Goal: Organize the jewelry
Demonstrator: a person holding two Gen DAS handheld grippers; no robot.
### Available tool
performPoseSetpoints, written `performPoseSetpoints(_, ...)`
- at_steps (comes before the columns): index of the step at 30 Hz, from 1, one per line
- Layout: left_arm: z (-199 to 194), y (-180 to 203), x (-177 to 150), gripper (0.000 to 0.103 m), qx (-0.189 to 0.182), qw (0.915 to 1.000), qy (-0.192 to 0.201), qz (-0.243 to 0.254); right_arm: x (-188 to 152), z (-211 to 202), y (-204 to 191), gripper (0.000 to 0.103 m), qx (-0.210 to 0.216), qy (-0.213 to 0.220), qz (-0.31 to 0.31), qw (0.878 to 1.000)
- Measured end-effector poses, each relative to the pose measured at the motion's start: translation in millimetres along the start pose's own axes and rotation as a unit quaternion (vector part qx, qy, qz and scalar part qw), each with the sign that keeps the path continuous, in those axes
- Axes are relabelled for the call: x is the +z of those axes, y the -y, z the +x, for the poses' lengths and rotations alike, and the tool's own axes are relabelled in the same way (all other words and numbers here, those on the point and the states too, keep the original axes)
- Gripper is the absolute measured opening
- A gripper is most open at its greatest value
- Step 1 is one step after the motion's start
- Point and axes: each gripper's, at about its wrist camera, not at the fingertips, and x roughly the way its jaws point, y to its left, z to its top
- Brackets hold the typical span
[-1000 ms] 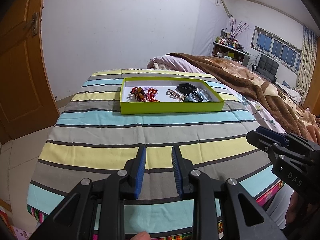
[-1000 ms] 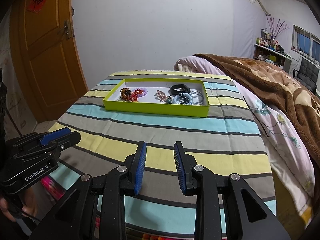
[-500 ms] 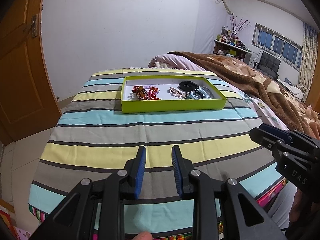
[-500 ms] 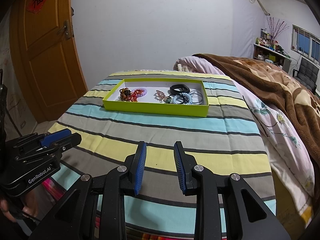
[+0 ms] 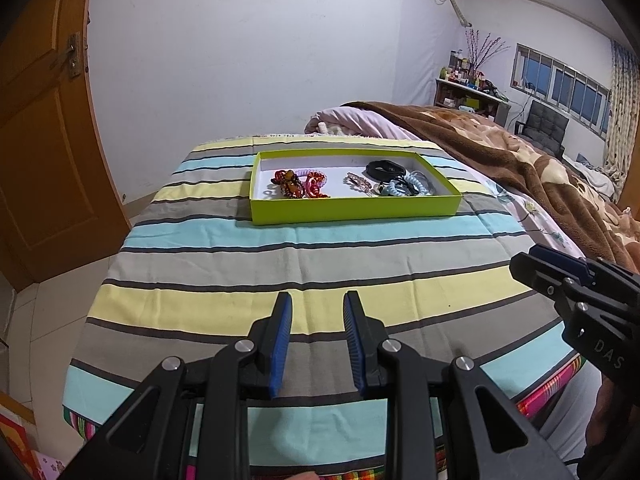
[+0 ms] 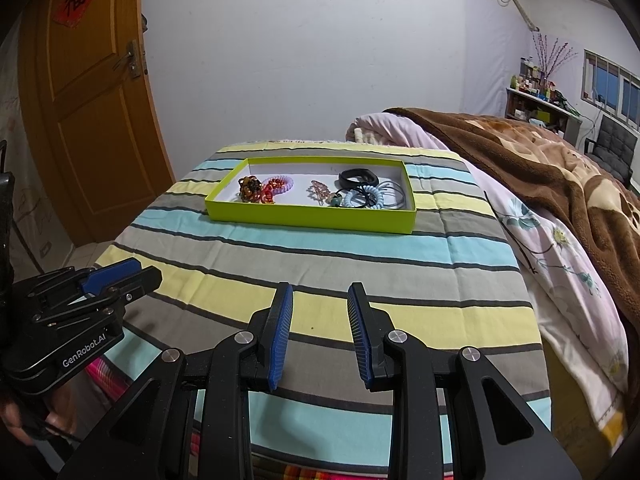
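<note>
The left gripper (image 5: pixel 316 300) hung over the near part of the striped cloth (image 5: pixel 304 252), its blue-padded fingers (image 5: pixel 282 328) partly apart with only cloth showing in the gap and nothing held. The right gripper (image 6: pixel 319 292) sat in the same pose beside it, its fingers (image 6: pixel 282 328) likewise partly spread and bare. Each showed in the other's view: the right one at the right edge of the left view (image 5: pixel 560 276), the left one at the lower left of the right view (image 6: pixel 116 276), with part of a hand (image 6: pixel 24 420) below it. Both were well apart from the tray (image 5: pixel 352 210), a shallow lime-green box with a white floor, which lay on the far part of the cloth across the stripes. Inside, toward the left end, lay an amber bead bracelet (image 6: pixel 250 188) touching a red coil (image 6: pixel 272 194) and a pink coil (image 6: pixel 284 182). Near the middle lay a small pinkish clip (image 6: pixel 319 191), apart from both groups. Toward the right end sat a black band (image 6: pixel 359 177), and just in front of it a pale blue coil (image 6: pixel 366 199) tangled with thin dark hair ties (image 6: pixel 394 196). A brown blanket (image 6: pixel 540 160) covered the bed to the right, over a floral sheet (image 6: pixel 552 248), and a wooden door (image 6: pixel 92 112) stood at the left.
</note>
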Motion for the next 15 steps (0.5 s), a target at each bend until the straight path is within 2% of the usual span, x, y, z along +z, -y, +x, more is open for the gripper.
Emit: performPoseSetpoints(15, 4.3, -1.9, -1.8, 0.028, 0.002, 1.0, -0.003, -0.009, -0.1, -0.1, -0.3, 0.029, -0.001, -0.001, 0.001, 1.0)
